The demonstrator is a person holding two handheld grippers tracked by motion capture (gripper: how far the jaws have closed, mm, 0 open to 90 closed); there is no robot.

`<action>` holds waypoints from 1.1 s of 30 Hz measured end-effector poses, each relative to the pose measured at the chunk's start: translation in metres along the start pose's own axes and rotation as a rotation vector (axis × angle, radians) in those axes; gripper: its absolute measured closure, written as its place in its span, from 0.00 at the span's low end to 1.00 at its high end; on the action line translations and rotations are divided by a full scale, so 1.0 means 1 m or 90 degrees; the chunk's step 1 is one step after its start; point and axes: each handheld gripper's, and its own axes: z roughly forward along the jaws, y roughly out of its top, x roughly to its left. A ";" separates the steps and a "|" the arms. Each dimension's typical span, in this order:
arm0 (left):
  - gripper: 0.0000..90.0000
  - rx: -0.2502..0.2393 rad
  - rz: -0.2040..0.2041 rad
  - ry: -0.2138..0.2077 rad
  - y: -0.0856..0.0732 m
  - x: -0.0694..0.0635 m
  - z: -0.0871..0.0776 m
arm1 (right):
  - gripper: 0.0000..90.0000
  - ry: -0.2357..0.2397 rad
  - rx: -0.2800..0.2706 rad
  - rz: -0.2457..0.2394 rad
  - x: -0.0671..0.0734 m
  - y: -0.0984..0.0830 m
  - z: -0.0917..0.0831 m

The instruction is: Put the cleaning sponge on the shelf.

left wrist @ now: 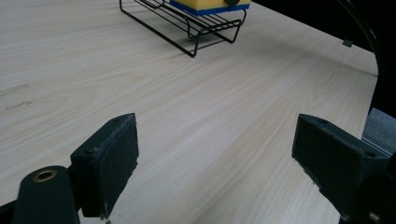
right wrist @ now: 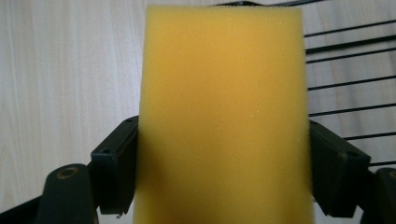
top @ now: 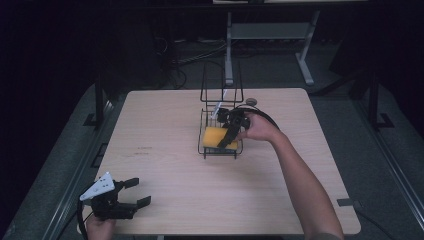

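Gripping the yellow sponge from both sides, the right gripper has its jaws pressed against the sponge's long edges, as the right gripper view shows. Sponge sits over the low shelf of the black wire rack, at mid-table, slightly toward the far side. Left gripper view shows a blue layer beneath the yellow, resting on the rack's wires.

Around it: the rack's tall wire back rises directly behind the sponge, closing off the far side. Low wire rim fences the shelf front and sides. A small round object lies on the table just behind the rack to the right; cannot tell what it is. The right gripper's cable arcs over the hand.

Left gripper rests at the near left corner of the table, well apart from the rack, jaws spread wide with nothing between them, bare wood in the gap.

Open room: broad bare wood left of the rack, in front of it, and to the right. Near edge sits just under the left gripper. Beyond the far edge, dark floor, cables and a grey table frame.
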 end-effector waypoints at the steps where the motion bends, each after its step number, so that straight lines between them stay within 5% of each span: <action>1: 0.16 -0.002 -0.002 0.000 0.000 0.000 0.000 | 0.24 0.003 0.002 0.003 -0.001 0.000 0.002; 18: 0.16 0.001 -0.001 -0.001 0.000 0.000 0.001 | 0.24 -0.008 0.008 0.015 -0.013 -0.004 0.018; 33: 0.16 0.003 0.000 0.001 -0.001 0.000 0.000 | 0.17 -0.010 -0.008 0.030 -0.009 -0.003 0.016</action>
